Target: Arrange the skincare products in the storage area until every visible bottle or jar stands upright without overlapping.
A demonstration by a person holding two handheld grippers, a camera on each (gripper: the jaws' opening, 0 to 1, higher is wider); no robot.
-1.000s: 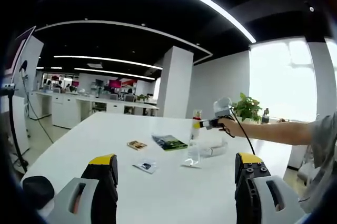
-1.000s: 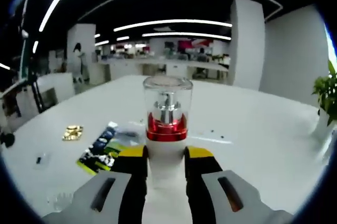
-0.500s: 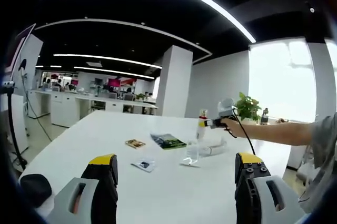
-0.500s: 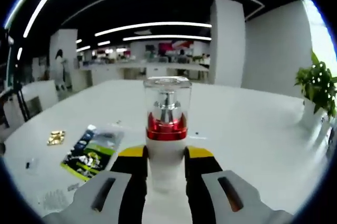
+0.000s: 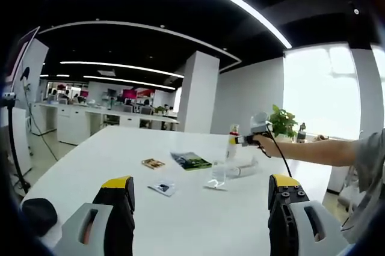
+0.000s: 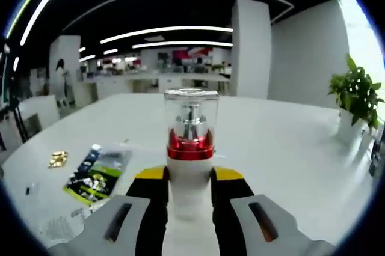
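Above the white table (image 6: 289,148), the right gripper (image 6: 189,187) clamps a pump bottle (image 6: 190,142) by its white body, likely rigid and slippery; the left gripper (image 5: 198,199) gapes, empty.

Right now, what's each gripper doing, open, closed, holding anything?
Left gripper: open, jaws wide apart, holding nothing.
Right gripper: closed on the pump bottle, held upright above the table.
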